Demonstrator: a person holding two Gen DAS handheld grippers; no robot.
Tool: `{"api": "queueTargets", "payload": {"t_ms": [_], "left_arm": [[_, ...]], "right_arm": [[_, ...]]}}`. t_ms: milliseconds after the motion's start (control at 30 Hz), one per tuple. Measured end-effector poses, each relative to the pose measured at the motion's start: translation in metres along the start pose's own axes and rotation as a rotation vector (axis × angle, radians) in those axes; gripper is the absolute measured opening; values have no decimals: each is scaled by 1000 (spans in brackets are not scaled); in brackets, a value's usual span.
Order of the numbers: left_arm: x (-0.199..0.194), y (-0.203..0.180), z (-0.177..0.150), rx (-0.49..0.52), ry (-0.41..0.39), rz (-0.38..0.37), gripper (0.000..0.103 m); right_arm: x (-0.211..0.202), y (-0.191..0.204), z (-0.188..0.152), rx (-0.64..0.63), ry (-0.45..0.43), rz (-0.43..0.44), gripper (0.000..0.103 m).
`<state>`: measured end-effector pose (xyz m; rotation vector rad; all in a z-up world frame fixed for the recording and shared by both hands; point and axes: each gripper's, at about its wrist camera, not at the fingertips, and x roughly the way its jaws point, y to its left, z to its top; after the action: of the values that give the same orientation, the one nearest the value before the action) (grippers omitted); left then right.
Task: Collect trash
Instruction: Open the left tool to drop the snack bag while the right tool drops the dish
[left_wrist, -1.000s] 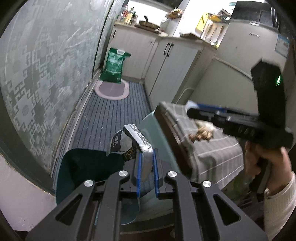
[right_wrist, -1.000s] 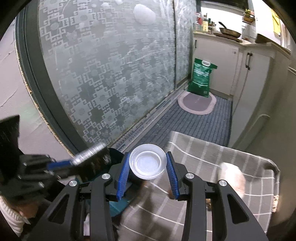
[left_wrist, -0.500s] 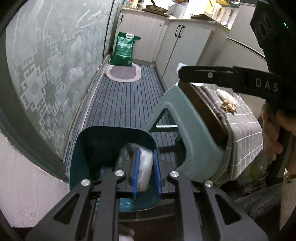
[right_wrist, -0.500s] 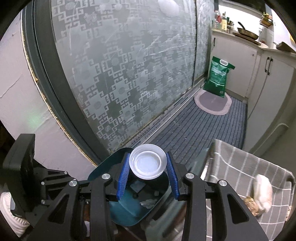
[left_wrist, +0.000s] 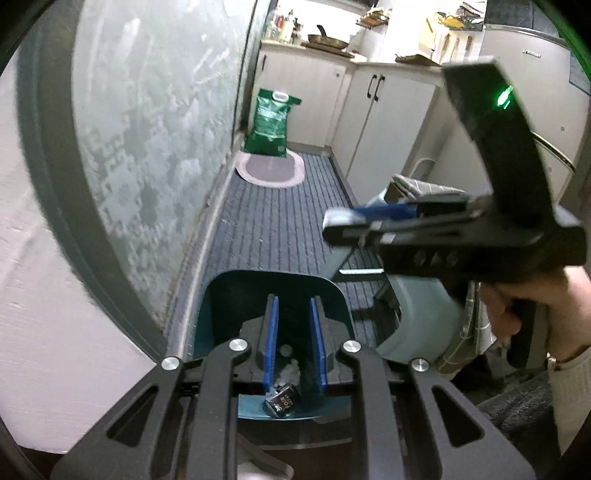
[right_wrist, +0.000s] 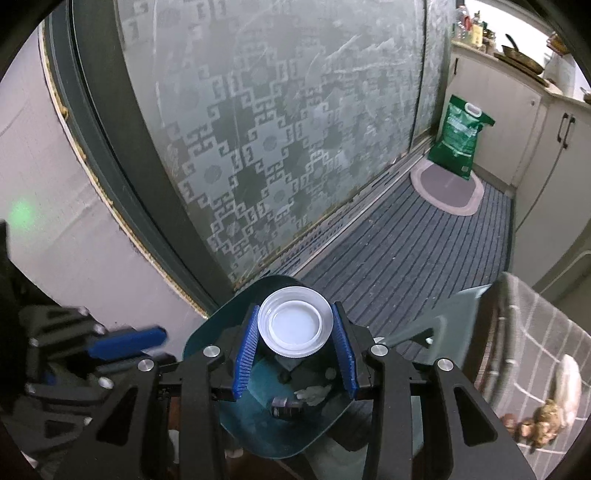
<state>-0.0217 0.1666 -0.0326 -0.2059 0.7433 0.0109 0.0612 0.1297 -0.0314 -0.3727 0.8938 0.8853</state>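
A teal trash bin (left_wrist: 221, 295) stands on the floor by the frosted glass door. Inside it lie a dark snack wrapper (left_wrist: 282, 400) and a crumpled white tissue (left_wrist: 290, 369). My left gripper (left_wrist: 293, 301) hangs over the bin's mouth, its blue pads a little apart with nothing between them. My right gripper (right_wrist: 294, 308) is shut on a round white-lidded container (right_wrist: 295, 326), held above the same bin (right_wrist: 207, 332). The wrapper (right_wrist: 284, 406) shows below it. In the left wrist view the right gripper (left_wrist: 343, 221) comes in from the right, held by a hand (left_wrist: 517, 314).
A pale green stool (left_wrist: 417, 321) stands right of the bin. A table with a checked cloth (right_wrist: 535, 332) bears food scraps (right_wrist: 543, 421). A green bag (left_wrist: 271, 125) and an oval mat (left_wrist: 273, 171) lie far down the striped floor, by white cabinets (left_wrist: 388, 122).
My left gripper carried the wrapper over the bin and let it go; it now lies inside. My right gripper moved from above the table to over the bin, still holding the container.
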Motion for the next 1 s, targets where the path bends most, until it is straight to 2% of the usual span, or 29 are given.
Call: {"api": "queueTargets", "payload": {"t_ms": [133,500,1000], "left_arm": [[-12,7,4,-8,-33,31,21],[-39,12,12,-18,-109,43,21],[-62,17,19,-46,-199,50,21]], "right_arm": [[14,10,-4,-19,35,7,39],[58,27,-26,-71,185,-6,39],[100,23,-59,-97,366,-24,39]]}}
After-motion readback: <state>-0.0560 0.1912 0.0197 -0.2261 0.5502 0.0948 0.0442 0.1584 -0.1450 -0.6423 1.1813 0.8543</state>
